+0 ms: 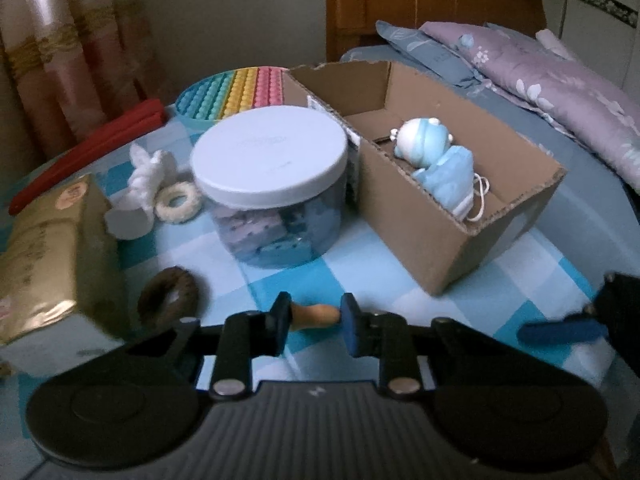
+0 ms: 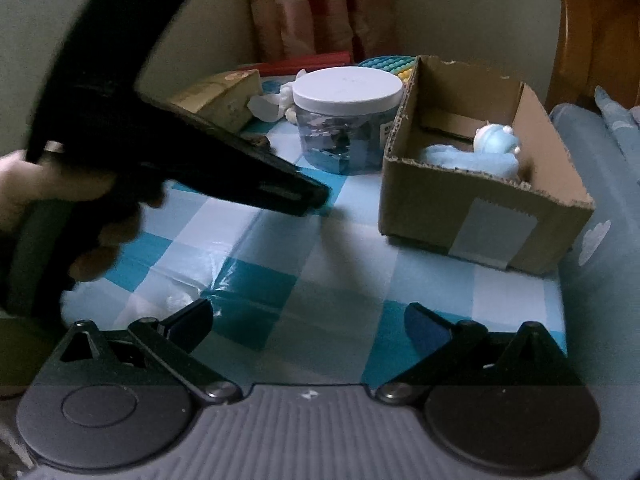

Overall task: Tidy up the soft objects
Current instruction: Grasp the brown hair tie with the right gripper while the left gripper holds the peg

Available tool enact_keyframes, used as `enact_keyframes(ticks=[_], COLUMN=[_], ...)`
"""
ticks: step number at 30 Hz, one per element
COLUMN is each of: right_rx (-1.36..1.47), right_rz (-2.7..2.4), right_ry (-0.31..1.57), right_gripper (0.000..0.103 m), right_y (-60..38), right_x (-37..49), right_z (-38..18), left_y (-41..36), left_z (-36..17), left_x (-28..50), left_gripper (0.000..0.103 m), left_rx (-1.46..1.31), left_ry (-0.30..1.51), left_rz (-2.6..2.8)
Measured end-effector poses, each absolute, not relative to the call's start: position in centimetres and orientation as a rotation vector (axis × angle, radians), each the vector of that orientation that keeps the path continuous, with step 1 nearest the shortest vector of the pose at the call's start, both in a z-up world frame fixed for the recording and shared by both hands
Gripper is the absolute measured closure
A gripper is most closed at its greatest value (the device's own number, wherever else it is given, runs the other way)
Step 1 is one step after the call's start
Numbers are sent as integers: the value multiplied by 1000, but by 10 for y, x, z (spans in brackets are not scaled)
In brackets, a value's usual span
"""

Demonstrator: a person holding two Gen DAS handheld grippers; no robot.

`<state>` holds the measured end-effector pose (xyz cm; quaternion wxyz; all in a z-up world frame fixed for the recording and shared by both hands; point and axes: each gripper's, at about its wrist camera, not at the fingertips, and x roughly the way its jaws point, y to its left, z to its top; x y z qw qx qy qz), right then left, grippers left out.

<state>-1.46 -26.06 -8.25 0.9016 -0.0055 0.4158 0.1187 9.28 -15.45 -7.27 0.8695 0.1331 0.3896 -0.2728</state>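
A cardboard box (image 1: pixel 432 248) on the blue checked cloth holds a light blue plush toy (image 1: pixel 436 156); both also show in the right wrist view, box (image 2: pixel 480 216) and plush (image 2: pixel 472 158). My left gripper (image 1: pixel 316 320) is shut on a small tan soft object (image 1: pixel 316 314) just above the cloth, in front of the box. A brown ring (image 1: pixel 170 294), a cream ring (image 1: pixel 178 200) and a white plush (image 1: pixel 150 178) lie left of the jar. My right gripper (image 2: pixel 308 328) is open and empty above the cloth; one of its fingers (image 1: pixel 560 330) shows in the left wrist view.
A clear jar with a white lid (image 1: pixel 272 184) stands left of the box. A gold packet (image 1: pixel 48 248), a red bar (image 1: pixel 88 152) and a rainbow pop-mat (image 1: pixel 236 88) lie around it. Pillows (image 1: pixel 540 80) lie behind. The left gripper's body (image 2: pixel 180 140) crosses the right view.
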Motion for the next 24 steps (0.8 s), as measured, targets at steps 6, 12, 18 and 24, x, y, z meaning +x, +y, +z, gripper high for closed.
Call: enact_keyframes(ticks=[6, 12, 18, 24], right_rx=[-61, -89, -114, -180], right_rz=[241, 266, 291, 327], right_ry=[855, 848, 814, 768], right_gripper=[0, 1, 2, 7], right_y=[-247, -231, -212, -188], right_x=[-8, 1, 14, 36], right_z=[-76, -73, -63, -54], left_y=[-125, -95, -69, -41], left_z=[-65, -59, -52, -50], left_x=[82, 75, 73, 75], left_gripper=[78, 78, 78, 78], left_rx=[292, 267, 239, 197], left_ry=[831, 834, 820, 817], left_rz=[-534, -497, -457, -387])
